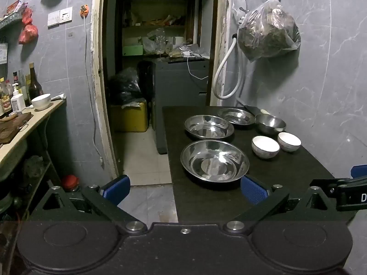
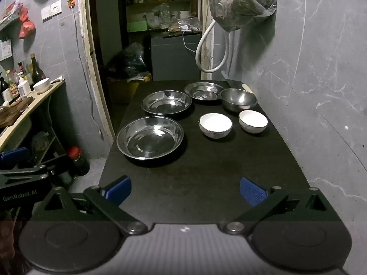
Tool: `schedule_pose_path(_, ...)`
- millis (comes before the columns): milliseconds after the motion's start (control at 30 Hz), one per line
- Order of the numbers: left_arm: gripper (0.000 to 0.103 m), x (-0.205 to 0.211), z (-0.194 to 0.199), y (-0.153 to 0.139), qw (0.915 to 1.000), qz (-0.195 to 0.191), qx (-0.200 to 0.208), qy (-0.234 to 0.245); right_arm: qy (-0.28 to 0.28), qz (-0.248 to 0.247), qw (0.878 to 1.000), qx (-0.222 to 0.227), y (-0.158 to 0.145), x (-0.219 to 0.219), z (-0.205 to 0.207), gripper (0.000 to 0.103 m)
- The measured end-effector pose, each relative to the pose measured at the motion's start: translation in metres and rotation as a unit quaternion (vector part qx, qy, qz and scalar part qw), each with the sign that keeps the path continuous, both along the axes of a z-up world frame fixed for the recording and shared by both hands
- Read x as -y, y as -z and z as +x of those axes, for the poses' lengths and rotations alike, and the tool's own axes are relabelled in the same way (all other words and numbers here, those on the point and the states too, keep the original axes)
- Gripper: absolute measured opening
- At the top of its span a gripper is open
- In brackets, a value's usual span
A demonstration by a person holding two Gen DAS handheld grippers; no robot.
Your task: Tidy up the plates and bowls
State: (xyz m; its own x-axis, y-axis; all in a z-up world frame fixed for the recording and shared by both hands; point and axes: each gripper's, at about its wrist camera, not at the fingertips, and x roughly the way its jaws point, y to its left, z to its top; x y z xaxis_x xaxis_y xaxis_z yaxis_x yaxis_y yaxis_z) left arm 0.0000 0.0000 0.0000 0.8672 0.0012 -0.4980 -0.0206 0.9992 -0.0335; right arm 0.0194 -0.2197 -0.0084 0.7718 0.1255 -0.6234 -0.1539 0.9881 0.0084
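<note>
While you hold both tools short of the dishes, your left hand-held gripper (image 1: 184, 192) stands wide open with nothing between its blue pads, and your right hand-held gripper (image 2: 185, 192) is spread just as wide, also empty. On the black worktop (image 2: 206, 171) the nearest steel plate (image 2: 150, 137) lies at about 11 o'clock from your right tool. A second steel plate (image 2: 166, 102) sits just beyond it, and a third steel plate (image 2: 203, 91) lies farther back at 12 o'clock. The steel bowl (image 2: 238, 99) stands beside that third plate, toward 1 o'clock, near the wall. Two white bowls sit apart from each other in front of it: the left white bowl (image 2: 215, 125) at 12 o'clock and the right white bowl (image 2: 253, 121) at 1 o'clock. All stand upright, none stacked.
</note>
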Motion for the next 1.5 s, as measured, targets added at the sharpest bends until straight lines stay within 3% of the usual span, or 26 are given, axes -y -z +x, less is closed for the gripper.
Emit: schedule_pose_path(1500,0.102,0.003,0.004,0.009,1.0,0.001,-0.005,0.0,0.0,0.002,1.0,-0.005,0.0,0.001,0.002,0.103)
